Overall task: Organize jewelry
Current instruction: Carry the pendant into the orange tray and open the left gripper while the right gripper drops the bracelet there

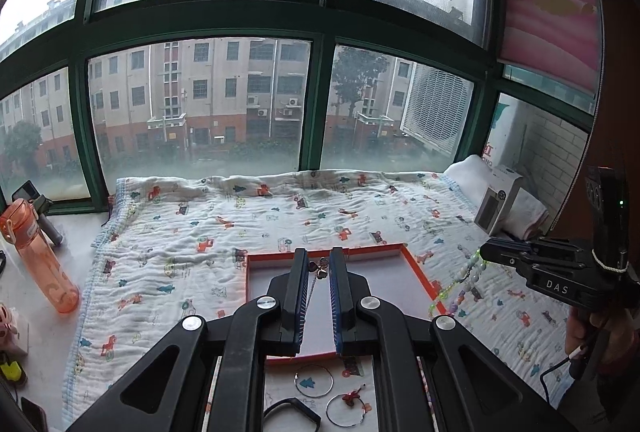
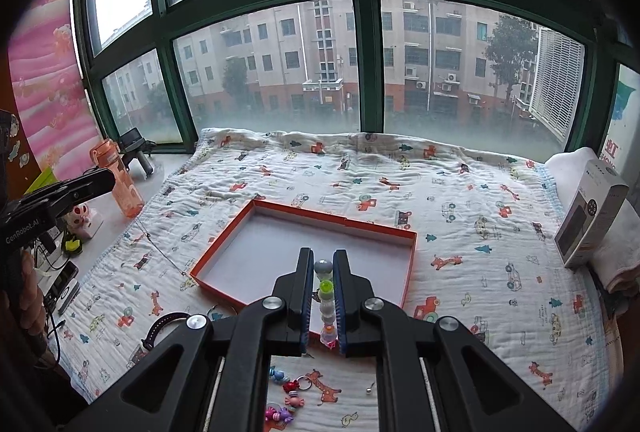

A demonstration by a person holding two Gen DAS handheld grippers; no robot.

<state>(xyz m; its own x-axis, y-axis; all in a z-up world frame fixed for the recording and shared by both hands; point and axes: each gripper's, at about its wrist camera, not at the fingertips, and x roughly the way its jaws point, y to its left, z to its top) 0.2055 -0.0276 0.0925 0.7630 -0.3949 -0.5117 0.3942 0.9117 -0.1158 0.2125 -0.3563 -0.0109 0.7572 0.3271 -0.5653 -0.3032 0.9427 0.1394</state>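
Observation:
An orange-rimmed shallow box (image 1: pixel 416 266) (image 2: pixel 224 232) lies on a patterned quilt. My left gripper (image 1: pixel 319 264) is shut on a thin chain necklace with a small pendant (image 1: pixel 321 269), held over the box; in the right wrist view the chain (image 2: pixel 160 250) hangs from it at the left. My right gripper (image 2: pixel 323 264) is shut on a string of pale and green beads (image 2: pixel 326 296) above the box's near edge; in the left wrist view the beads (image 1: pixel 466 274) dangle at the box's right side.
Hoop bangles (image 1: pixel 314 381), a black band (image 1: pixel 292 408) and small charms (image 2: pixel 292 392) lie on the quilt (image 1: pixel 200 232) near me. An orange bottle (image 1: pixel 38 256) stands on the left ledge. A white carton (image 2: pixel 588 216) leans on a towel at the right. A window runs behind.

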